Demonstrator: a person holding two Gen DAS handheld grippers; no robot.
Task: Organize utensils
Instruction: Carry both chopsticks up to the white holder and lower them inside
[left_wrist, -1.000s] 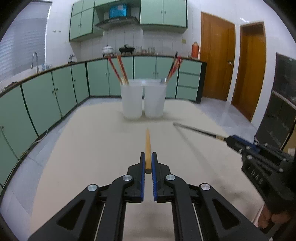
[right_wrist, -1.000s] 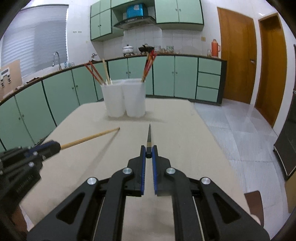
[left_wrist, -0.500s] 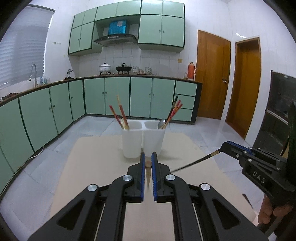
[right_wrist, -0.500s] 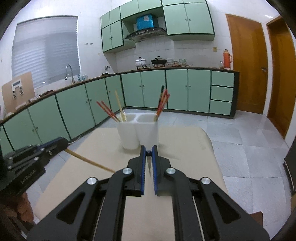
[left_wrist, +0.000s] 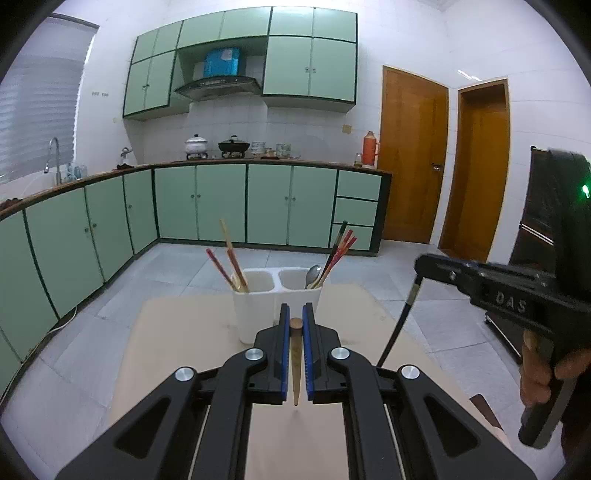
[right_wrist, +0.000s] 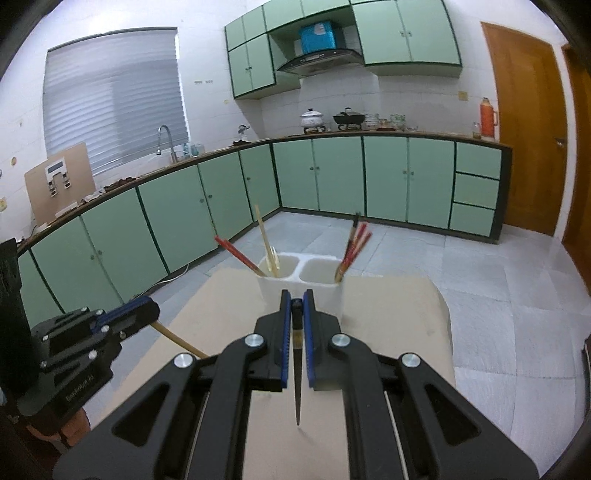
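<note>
A: Where does the wooden chopstick (left_wrist: 296, 363) sit?

B: Pinched between the pressed-together pads of the left gripper (left_wrist: 295, 325). In the left wrist view its blunt end is up at the fingertips and its thin tip hangs toward six o'clock, so the long axis runs nearly twelve to six, above the beige table (left_wrist: 177, 332).

A: And the dark one?

B: The black chopstick (right_wrist: 297, 373) is clamped the same way in the right gripper (right_wrist: 296, 306), thick end between the pads, point toward six o'clock. From the left wrist view it hangs from the right gripper's fingers, slanting down toward seven o'clock.

A: Where is the holder?

B: The white two-compartment holder (left_wrist: 255, 317) stands on the table at twelve o'clock of both grippers, just past the fingertips. Its left compartment holds red and pale chopsticks (left_wrist: 231, 258) leaning toward eleven o'clock; the right one holds a spoon (left_wrist: 313, 275) and red and dark chopsticks (left_wrist: 338, 251) leaning toward one o'clock.

A: Edges and room?

B: The table's far edge lies just behind the holder. In the right wrist view its right edge curves round at three o'clock, with open tiled floor (right_wrist: 498, 295) beyond. Bare tabletop shows on both sides of the holder. The green cabinets (right_wrist: 388, 177) stand well apart.
</note>
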